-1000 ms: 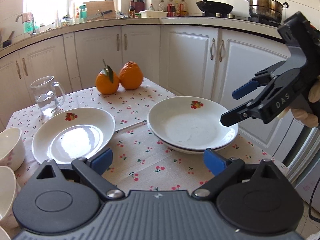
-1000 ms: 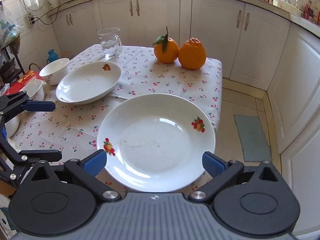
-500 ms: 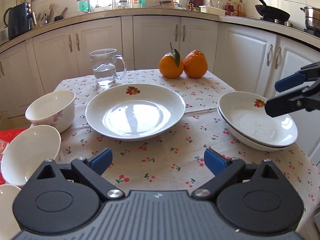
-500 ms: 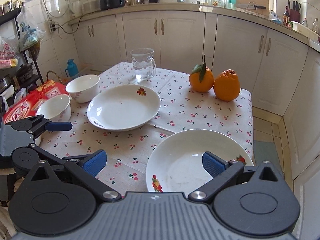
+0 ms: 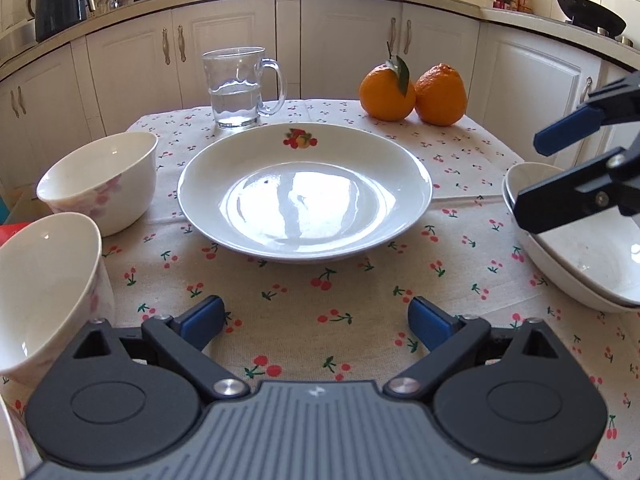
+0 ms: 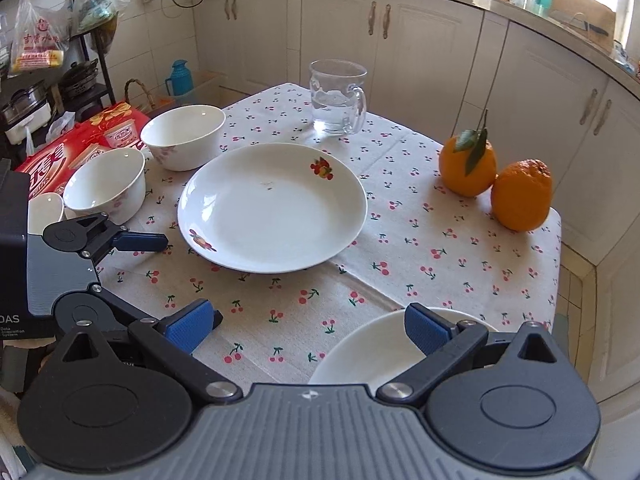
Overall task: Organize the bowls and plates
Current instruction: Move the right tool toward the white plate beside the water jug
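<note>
A white plate with a fruit print [image 5: 304,192] lies alone in the middle of the table; it also shows in the right wrist view [image 6: 272,208]. Two stacked plates [image 5: 580,256] sit at the right edge, partly under my right gripper [image 6: 308,324]. Two white bowls [image 5: 100,180] [image 5: 44,292] stand at the left, also seen from the right wrist [image 6: 182,136] [image 6: 106,186]. My left gripper [image 5: 316,320] is open and empty, low over the cloth in front of the single plate. My right gripper is open and empty above the stack.
A glass mug of water [image 5: 240,88] and two oranges [image 5: 412,92] stand at the table's far side. A red box [image 6: 76,148] lies beyond the bowls at the left. A white spoon-like piece [image 6: 44,208] lies by the near bowl. Cabinets ring the table.
Both grippers have swung left: the left one from the stacked plates to face the single plate, the right one drawn back off the stack. Both stayed open.
</note>
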The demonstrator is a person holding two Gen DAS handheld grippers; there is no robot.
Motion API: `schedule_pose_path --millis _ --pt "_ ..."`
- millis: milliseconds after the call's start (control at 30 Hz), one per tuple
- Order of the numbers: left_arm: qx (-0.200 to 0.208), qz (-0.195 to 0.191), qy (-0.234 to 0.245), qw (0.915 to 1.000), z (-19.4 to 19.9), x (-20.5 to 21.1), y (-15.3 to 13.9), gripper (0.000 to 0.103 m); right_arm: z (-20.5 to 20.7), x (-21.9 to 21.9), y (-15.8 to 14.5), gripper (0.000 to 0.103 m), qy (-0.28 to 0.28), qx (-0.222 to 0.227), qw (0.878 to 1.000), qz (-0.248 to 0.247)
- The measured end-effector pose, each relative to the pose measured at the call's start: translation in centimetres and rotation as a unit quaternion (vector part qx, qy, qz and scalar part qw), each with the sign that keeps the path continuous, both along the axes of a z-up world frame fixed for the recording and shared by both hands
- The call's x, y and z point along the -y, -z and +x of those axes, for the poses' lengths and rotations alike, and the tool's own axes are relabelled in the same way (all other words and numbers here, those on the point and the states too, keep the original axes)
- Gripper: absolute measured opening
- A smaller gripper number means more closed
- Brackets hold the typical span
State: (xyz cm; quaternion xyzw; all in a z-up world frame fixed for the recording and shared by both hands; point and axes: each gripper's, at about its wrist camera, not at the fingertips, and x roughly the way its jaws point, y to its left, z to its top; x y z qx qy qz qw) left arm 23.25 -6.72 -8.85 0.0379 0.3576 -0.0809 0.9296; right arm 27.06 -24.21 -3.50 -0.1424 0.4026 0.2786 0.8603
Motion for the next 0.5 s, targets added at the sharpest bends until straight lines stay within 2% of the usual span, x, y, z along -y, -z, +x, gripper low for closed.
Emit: schedule_pose_path --millis 100,500 --pt "0.001 0.002 0.002 1.0000 0.3 0.1 0.2 0.103 1.7 -0.7 0.4 0.103 -0.019 -0.011 1.000 0.002" --pt "0.006 0.006 -0.010 0.9999 1.2 0.3 0.2 0.103 9.7 -2.9 2.0 0.103 -0.074 -0.056 0.996 0.004"
